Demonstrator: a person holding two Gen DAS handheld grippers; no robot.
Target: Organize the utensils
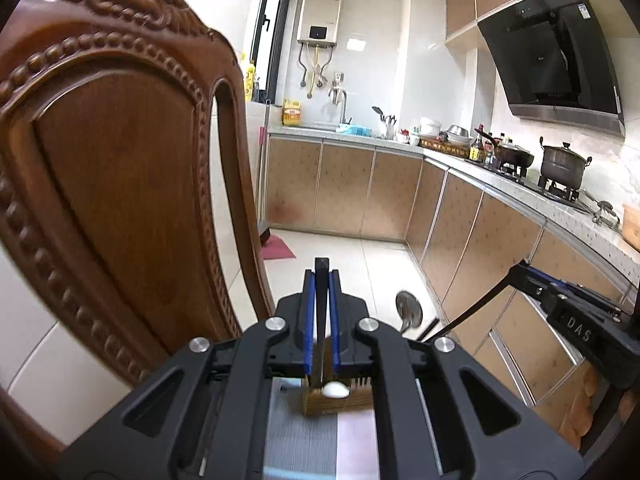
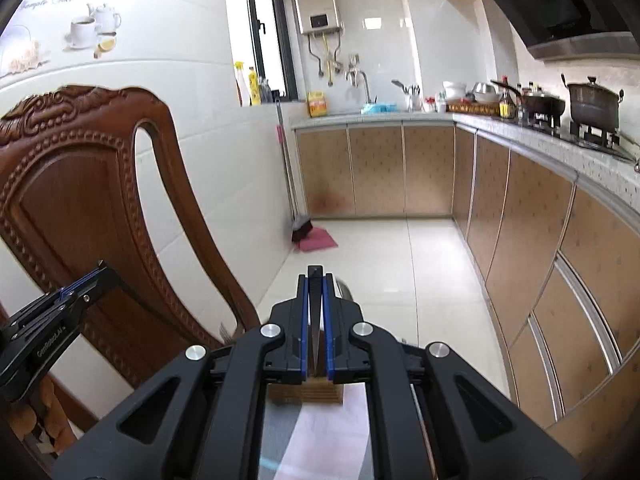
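Black linkage arms are filling the bottom of both wrist views. In the left view, the left hand-held gripper (image 1: 321,276) is pinching a dark, flat utensil handle (image 1: 321,292) between its blue-edged fingers (image 1: 308,304), the handle's tip showing just above them. Below the fingers, a wooden utensil holder (image 1: 336,400) is sitting on a grey striped mat (image 1: 304,440) on the tabletop, with a white spoon bowl (image 1: 335,390) at its top. A metal spoon (image 1: 409,312) is poking up right of centre, and the right hand-held gripper (image 1: 520,270) is entering from the right edge, also closed on a thin dark handle.

In the right view, the right hand-held gripper (image 2: 315,276) is pressing its fingers on a dark handle (image 2: 315,304) of its own; which utensil it belongs to cannot be told. The wooden holder (image 2: 306,394) is lying low in the frame beneath it. The left hand-held gripper (image 2: 96,270) is reaching in from the left edge. A carved wooden chair (image 2: 80,208) is occupying the left side, and kitchen cabinets (image 2: 520,220) are running along the right under a pot (image 2: 594,106).
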